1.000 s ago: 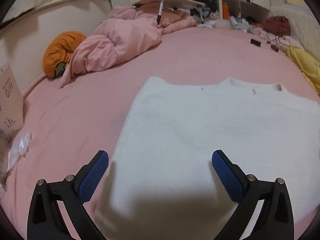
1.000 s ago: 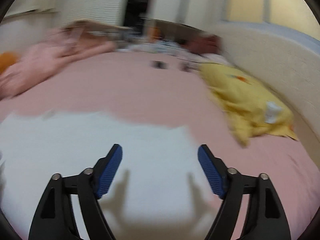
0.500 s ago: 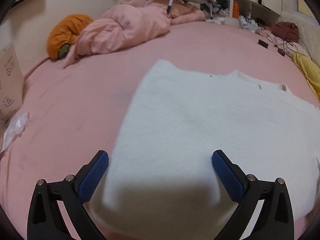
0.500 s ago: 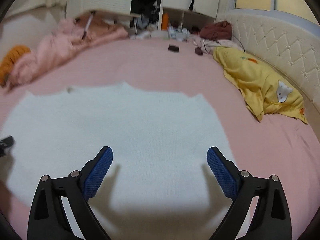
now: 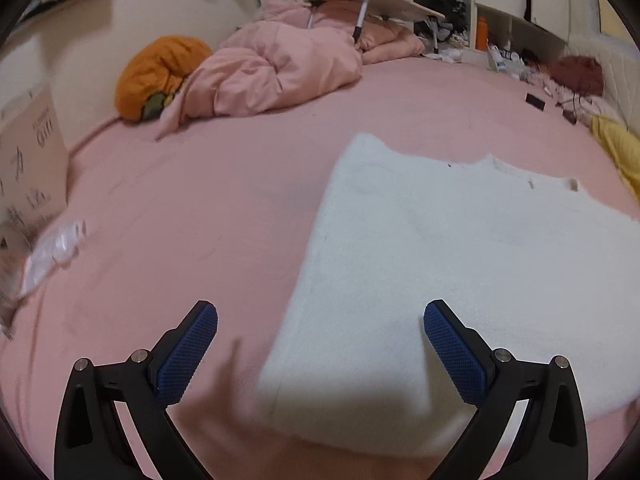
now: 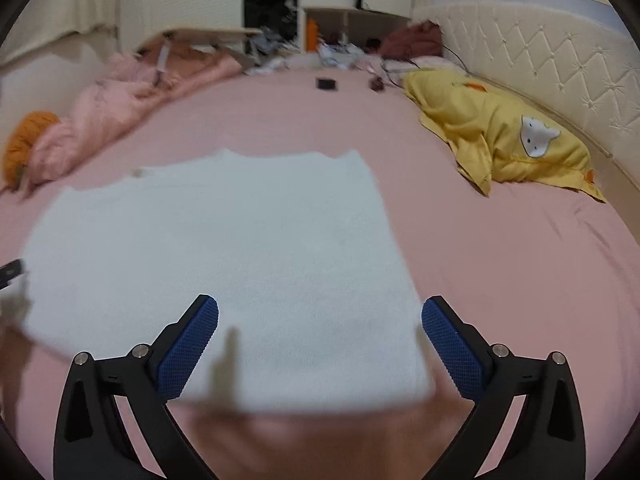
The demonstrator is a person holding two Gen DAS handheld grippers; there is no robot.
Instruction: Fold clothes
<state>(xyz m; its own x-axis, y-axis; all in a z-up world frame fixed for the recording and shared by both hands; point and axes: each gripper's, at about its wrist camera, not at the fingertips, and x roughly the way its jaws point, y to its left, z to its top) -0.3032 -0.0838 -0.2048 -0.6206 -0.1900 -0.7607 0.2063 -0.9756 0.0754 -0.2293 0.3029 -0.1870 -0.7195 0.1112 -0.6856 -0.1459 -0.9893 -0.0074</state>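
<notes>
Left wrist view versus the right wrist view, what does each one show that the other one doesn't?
Only the left wrist view shows the cardboard box, the plastic wrapper and the left gripper, open. Only the right wrist view shows the tufted headboard, the animal face on the yellow pillow and the right gripper, jaws opening, nothing between them. Both show the white garment, pink bedsheet, pink duvet and orange cushion.
</notes>
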